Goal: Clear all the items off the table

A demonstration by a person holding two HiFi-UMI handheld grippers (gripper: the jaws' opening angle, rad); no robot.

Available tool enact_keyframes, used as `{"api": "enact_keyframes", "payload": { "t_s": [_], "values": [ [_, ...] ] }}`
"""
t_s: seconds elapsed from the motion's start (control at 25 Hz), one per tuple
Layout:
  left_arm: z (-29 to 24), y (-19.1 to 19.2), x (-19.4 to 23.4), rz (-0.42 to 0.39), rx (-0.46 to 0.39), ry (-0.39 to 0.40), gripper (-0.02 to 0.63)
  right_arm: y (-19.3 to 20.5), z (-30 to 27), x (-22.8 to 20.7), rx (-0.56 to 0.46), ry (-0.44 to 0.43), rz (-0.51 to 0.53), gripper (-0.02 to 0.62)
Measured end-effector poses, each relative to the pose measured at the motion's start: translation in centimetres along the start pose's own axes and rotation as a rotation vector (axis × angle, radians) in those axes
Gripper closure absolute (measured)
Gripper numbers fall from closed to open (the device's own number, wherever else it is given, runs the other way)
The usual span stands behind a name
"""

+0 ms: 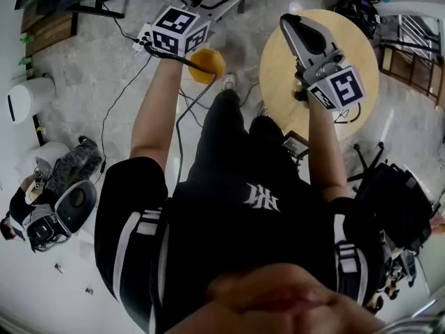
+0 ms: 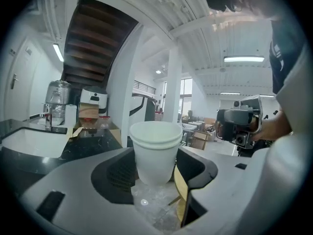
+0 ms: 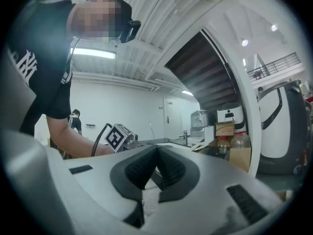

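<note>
Black T-shirt [image 1: 229, 214] here, white emblem [image 1: 261, 199] on the chest, and white stripes running down each short sleeve [image 1: 135, 239]. Black trousers [image 1: 226, 127] below, a pale shoe [image 1: 228, 82] just peeking out. Now the left gripper [image 2: 155, 173]: pale grey shell, smooth and rounded, with black textured pads [image 2: 115, 175] set inside. The right gripper [image 3: 156, 153] is its twin, with the same grey and the same dark lining. Each one carries a white cube [image 1: 174, 30] printed with black square markers, and a black cable [image 1: 178, 138] trails off the left one. A black camera [image 3: 129, 29] sits on the head.
</note>
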State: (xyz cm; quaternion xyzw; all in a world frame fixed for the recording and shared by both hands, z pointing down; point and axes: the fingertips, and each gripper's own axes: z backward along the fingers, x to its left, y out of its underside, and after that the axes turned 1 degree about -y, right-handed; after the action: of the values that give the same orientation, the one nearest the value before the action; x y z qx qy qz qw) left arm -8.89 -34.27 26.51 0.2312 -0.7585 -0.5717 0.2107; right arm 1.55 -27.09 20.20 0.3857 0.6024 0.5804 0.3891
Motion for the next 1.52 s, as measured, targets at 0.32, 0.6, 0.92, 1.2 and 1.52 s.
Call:
{"api": "enact_keyframes", "payload": {
  "t_s": [0.32,0.6,0.92,1.2,1.52],
  "values": [
    [-2.4,0.5,6.7,-0.019,0.010,-0.003,0.328,1.4,-5.4,-2.9,0.024,0.030,-0.016,0.592],
    [-5.1,1.0,10.9,-0.031,0.012,0.005,0.328,2.5,-10.0,-5.8,0.035,0.042,-0.014,0.592],
    [-9.1,2.1,14.6,-0.044,0.019,0.018,0.328,5.3,-13.7,-9.0,0.062,0.047,-0.048,0.592],
    [-11.9,4.0,16.9,-0.054,0.033,0.001,0.328,7.0,-13.6,-10.6,0.094,0.063,-0.074,0.592],
    [-12.8,5.5,17.9,-0.102,0.066,-0.037,0.325,8.3,-12.2,-11.3,0.121,0.088,-0.101,0.592]
  ]
}}
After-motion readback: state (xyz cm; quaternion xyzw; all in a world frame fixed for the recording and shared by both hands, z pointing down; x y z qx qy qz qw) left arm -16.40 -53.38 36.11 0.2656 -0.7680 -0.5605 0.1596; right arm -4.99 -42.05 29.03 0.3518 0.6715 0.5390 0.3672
